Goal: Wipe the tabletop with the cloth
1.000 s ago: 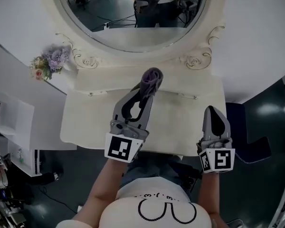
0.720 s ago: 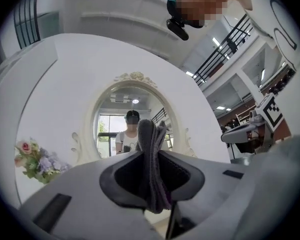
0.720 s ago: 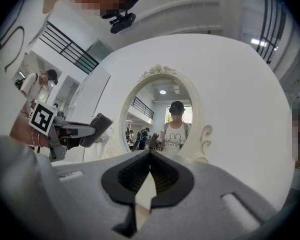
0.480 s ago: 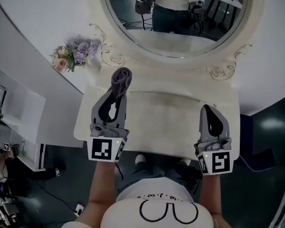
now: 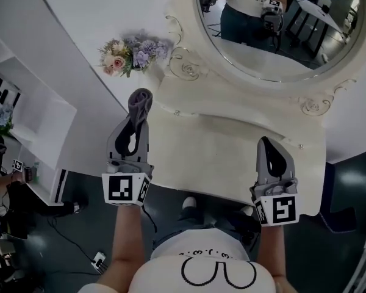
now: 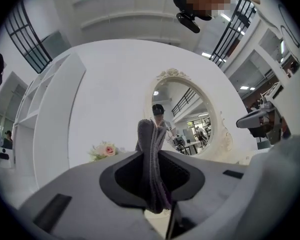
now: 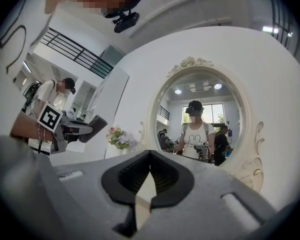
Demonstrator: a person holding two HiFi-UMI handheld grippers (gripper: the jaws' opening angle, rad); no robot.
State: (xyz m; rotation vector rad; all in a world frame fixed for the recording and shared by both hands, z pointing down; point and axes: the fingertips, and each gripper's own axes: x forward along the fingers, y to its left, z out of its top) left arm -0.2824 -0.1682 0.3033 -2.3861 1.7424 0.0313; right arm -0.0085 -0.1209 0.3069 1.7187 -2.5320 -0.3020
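Left gripper: jaws clamped on a folded grey cloth, left of centre in the frame, at the left end of the cream tabletop; contact with it cannot be told.
Cloth: judged light, soft and floppy; best pinched at the bunched fold.
Right gripper: lower right, jaws pressed together, empty.
Left gripper view alone shows the cloth's layers between the jaws. Head view alone places it below the flowers and left of the oval mirror.

Ornate oval mirror, pastel flower bouquet just left of its frame
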